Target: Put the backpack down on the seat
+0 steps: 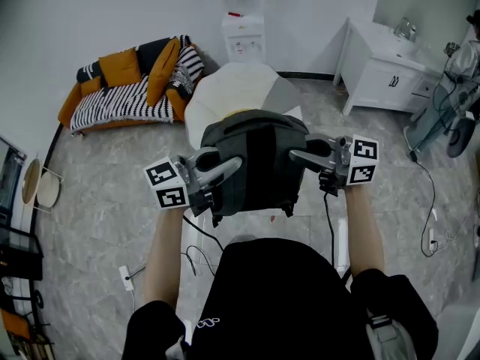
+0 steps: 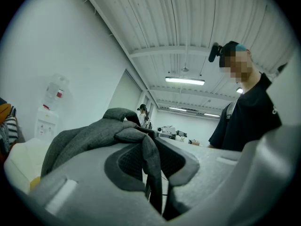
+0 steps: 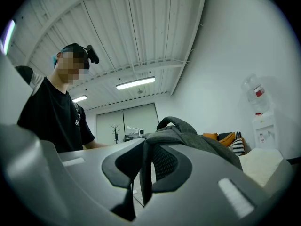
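I hold a dark grey backpack [image 1: 255, 167] in the air in front of me, one gripper at each side of it. My left gripper [image 1: 234, 165] is shut on a backpack strap [image 2: 151, 166], which hangs pinched between its pads. On the other side, my right gripper [image 1: 294, 155] is shut on the other strap [image 3: 143, 171]. The backpack's top handle [image 3: 178, 124] arches up beyond the jaws. A cream-white seat [image 1: 232, 88] stands on the floor just beyond and below the backpack, and its edge shows in the left gripper view [image 2: 21, 159] and in the right gripper view [image 3: 263, 160].
An orange sofa with a striped throw [image 1: 127, 88] stands at the back left. A water dispenser [image 1: 242, 32] is against the far wall. At the right is a white cabinet [image 1: 382, 70]. A power strip [image 1: 126, 277] and cables lie on the floor near my feet.
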